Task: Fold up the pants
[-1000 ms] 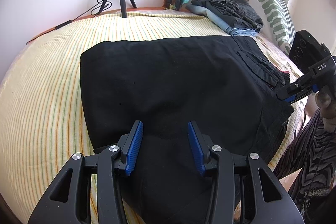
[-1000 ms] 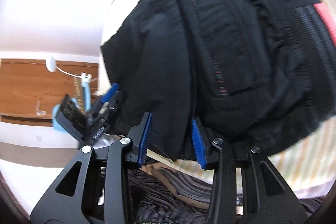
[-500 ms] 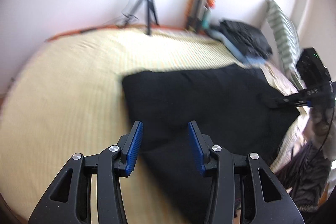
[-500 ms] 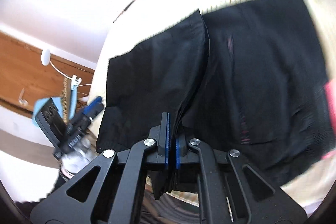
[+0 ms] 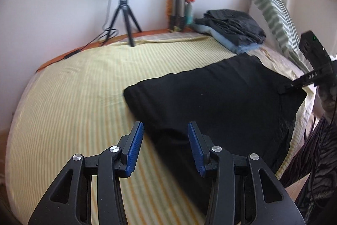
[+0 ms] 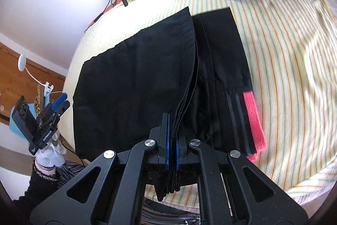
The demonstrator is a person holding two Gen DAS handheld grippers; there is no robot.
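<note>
The black pants (image 5: 210,98) are lying folded on the striped yellow bedsheet (image 5: 73,98), toward the right side of the bed, with a stack of folded clothes (image 5: 233,28) sitting beyond them near the striped pillow (image 5: 271,20). The right gripper (image 6: 172,149) is pinching several stacked layers at the near edge of the pants, its blue pads pressed tight on the cloth beside the pink waistband patch (image 6: 253,119). The left gripper (image 5: 165,149) is hovering with its jaws spread wide and holding nothing, the pants' near left corner lying just ahead between its fingers.
</note>
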